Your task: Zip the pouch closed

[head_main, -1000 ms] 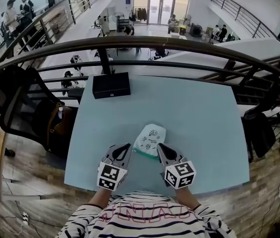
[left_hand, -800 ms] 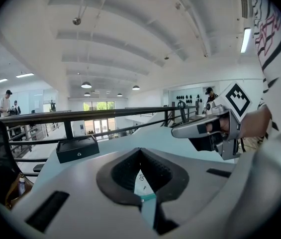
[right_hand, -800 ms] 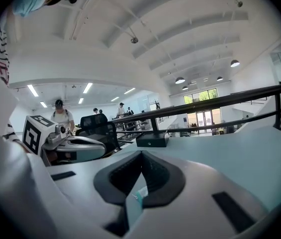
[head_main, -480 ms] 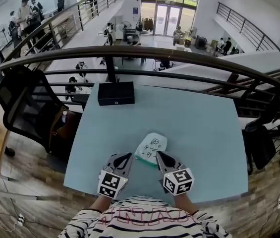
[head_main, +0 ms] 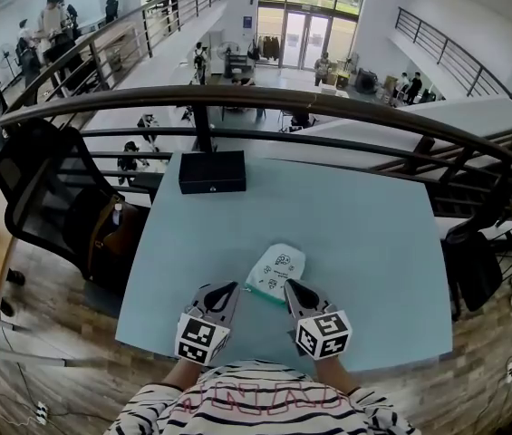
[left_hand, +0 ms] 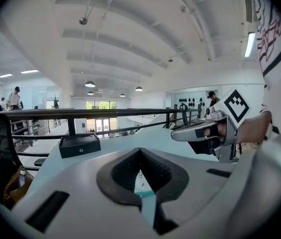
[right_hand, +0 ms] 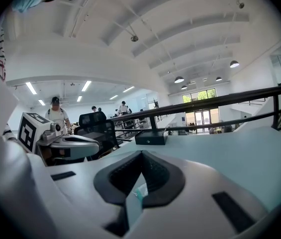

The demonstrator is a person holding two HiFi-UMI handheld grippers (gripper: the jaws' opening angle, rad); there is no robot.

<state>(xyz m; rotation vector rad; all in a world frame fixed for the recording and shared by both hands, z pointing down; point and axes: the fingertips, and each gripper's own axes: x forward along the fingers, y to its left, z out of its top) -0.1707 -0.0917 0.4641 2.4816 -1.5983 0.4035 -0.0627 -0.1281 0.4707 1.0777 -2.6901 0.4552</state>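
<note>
A small white pouch [head_main: 276,268] with printed figures and a teal zip strip along its near edge lies on the pale blue table [head_main: 364,234], close to the front edge. My left gripper [head_main: 229,287] sits just left of the pouch's near corner, jaws shut, with a little bare table between. My right gripper [head_main: 288,285] is shut too, its tip at the pouch's near right corner; contact is unclear. In the left gripper view the closed jaws [left_hand: 140,150] frame the teal strip [left_hand: 144,194]. In the right gripper view the strip [right_hand: 139,192] also shows below the closed jaws [right_hand: 141,152].
A black box [head_main: 211,171] stands at the table's far left edge. A curved dark railing [head_main: 328,102] runs behind the table over a drop to a lower floor. A black office chair [head_main: 43,198] with a brown bag [head_main: 115,229] stands left of the table.
The head view has tilted a little. Both grippers and the pouch stay where they were.
</note>
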